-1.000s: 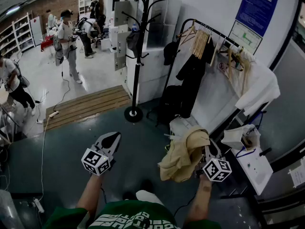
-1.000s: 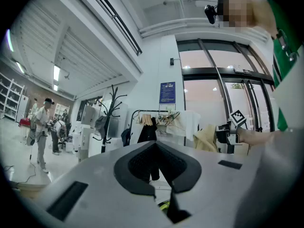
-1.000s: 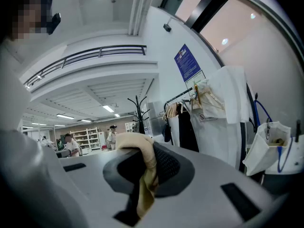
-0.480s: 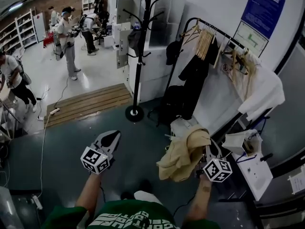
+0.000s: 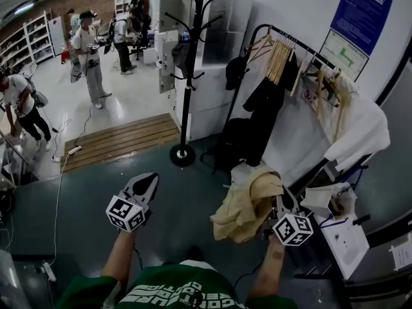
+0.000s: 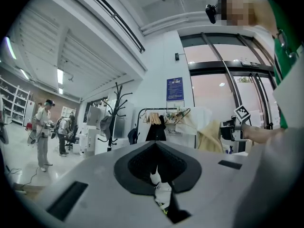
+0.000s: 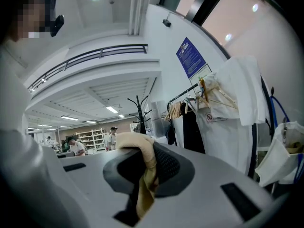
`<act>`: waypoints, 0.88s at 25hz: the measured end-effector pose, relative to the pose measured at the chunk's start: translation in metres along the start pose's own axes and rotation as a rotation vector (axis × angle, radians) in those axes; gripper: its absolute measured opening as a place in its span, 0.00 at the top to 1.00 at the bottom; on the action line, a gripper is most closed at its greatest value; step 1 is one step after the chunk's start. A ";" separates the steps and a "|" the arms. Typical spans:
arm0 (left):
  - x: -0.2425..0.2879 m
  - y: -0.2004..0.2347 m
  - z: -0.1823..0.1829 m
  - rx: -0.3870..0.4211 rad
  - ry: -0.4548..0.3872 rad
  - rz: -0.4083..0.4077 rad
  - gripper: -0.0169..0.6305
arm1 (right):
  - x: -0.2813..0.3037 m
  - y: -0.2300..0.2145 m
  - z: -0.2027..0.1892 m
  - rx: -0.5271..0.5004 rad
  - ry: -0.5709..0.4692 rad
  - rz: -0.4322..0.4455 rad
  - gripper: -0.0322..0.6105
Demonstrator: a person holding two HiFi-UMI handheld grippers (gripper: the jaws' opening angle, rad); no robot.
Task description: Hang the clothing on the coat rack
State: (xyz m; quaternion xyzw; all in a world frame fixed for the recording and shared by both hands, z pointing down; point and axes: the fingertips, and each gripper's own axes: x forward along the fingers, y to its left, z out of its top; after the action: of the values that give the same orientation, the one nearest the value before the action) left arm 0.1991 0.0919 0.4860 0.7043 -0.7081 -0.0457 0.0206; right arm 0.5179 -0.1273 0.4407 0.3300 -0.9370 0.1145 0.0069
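Inside a large indoor work hall, part storeroom, part test lab. Open shelving (image 5: 32, 40) lines a brick wall (image 5: 77, 2) at the far end. Several people (image 5: 87, 50) stand there with gear on their heads and in their hands, and a cable (image 5: 59, 192) trails across the floor. Nearer, a black coat rack (image 5: 187, 76) and a clothes rail (image 5: 283, 44) hung with garments and wooden hangers stand by white cabinets (image 5: 209, 98), beneath a blue wall notice (image 5: 360, 11) and strip lights (image 6: 59, 75).

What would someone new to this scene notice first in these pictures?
The crumpled beige garment bunched in the right gripper, low and right in the head view, its fingers shut on the cloth. Ahead stands the tall black coat rack on its round base, with a loaded clothes rail against the white wall to its right.
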 end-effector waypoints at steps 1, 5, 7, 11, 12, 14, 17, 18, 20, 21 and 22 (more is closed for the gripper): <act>0.003 0.002 0.000 0.000 -0.001 0.005 0.97 | 0.004 -0.002 0.001 -0.001 -0.002 0.003 0.89; 0.016 0.006 0.001 0.013 -0.004 0.021 0.97 | 0.017 -0.011 0.006 -0.004 -0.011 0.019 0.89; 0.022 0.006 0.002 0.020 -0.008 0.030 0.97 | 0.024 -0.015 0.009 -0.010 -0.013 0.029 0.89; 0.031 0.006 0.007 0.030 -0.016 0.041 0.97 | 0.038 -0.021 0.012 -0.014 -0.012 0.050 0.89; 0.033 0.007 0.007 0.030 -0.016 0.044 0.97 | 0.041 -0.022 0.012 -0.008 -0.010 0.058 0.89; 0.037 0.007 0.007 0.029 -0.014 0.050 0.97 | 0.048 -0.023 0.013 0.013 -0.009 0.077 0.89; 0.043 0.011 0.006 0.028 -0.013 0.059 0.97 | 0.057 -0.024 0.017 0.021 -0.014 0.092 0.89; 0.045 0.014 0.006 0.027 -0.014 0.060 0.97 | 0.060 -0.024 0.019 0.021 -0.015 0.095 0.89; 0.050 0.018 0.006 0.026 -0.016 0.059 0.97 | 0.068 -0.022 0.021 0.020 -0.017 0.100 0.89; 0.052 0.021 0.006 0.026 -0.016 0.059 0.97 | 0.073 -0.021 0.022 0.019 -0.018 0.102 0.89; 0.055 0.025 0.006 0.026 -0.016 0.057 0.97 | 0.077 -0.020 0.023 0.019 -0.017 0.103 0.89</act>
State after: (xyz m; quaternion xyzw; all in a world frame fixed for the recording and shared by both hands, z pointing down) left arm 0.1734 0.0375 0.4802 0.6836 -0.7286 -0.0416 0.0073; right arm 0.4711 -0.1948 0.4298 0.2822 -0.9517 0.1206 -0.0103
